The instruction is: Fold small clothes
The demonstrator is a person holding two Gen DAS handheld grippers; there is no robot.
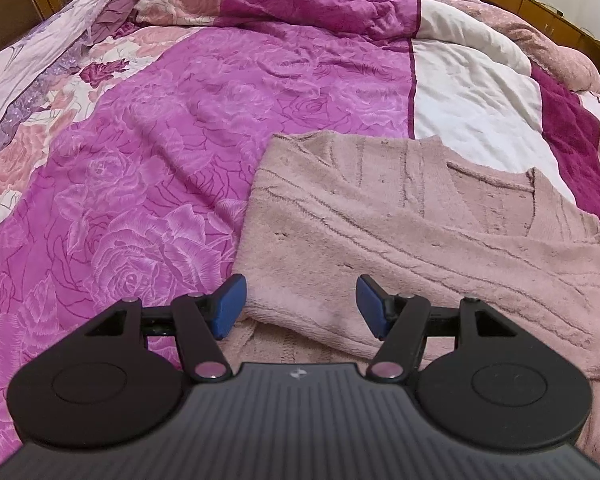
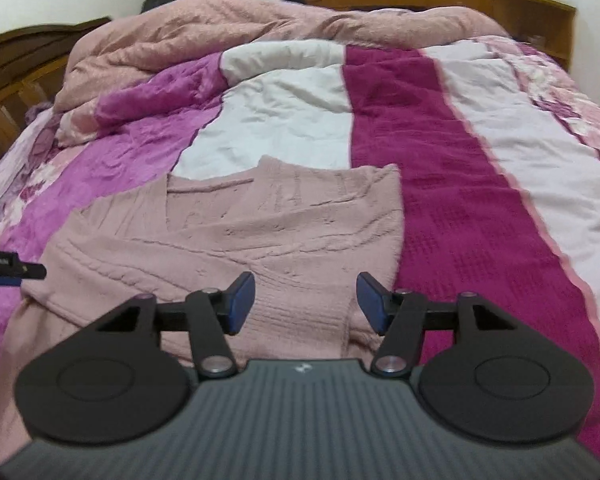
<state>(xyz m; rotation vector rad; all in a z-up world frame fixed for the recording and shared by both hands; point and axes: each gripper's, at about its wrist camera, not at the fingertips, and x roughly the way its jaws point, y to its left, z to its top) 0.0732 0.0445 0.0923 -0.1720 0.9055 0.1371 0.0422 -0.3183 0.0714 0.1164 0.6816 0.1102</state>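
A: Left wrist view first. Where is the sweater (image 1: 420, 232)?

B: From centre out to three o'clock, a pink cable-knit lying folded on the quilt (image 1: 172, 152). One sleeve is laid across its front, and its neckline opens toward one o'clock.

A: And the left gripper (image 1: 300, 304)?

B: At six o'clock, blue pads spread apart, nothing pinched. The folded near corner of the sweater shows in the gap, but the pads do not press on it; whether they touch the cloth I cannot tell.

A: Right wrist view?

B: The same sweater (image 2: 228, 240) sits at centre, reaching toward nine o'clock, with its right edge running along the quilt's (image 2: 460, 208) dark magenta stripe. A ribbed band lies at six o'clock.

A: The right gripper (image 2: 306, 304)?

B: Also at six o'clock, jaws spread, gripping nothing. The ribbed band shows between the pads, which stand clear of it on both sides.

A: Anything at the edges?

B: At nine o'clock a black tip of the left gripper (image 2: 16, 271) pokes in just beside the sweater's left edge. A rumpled pink blanket (image 2: 260, 24) is heaped at twelve o'clock.
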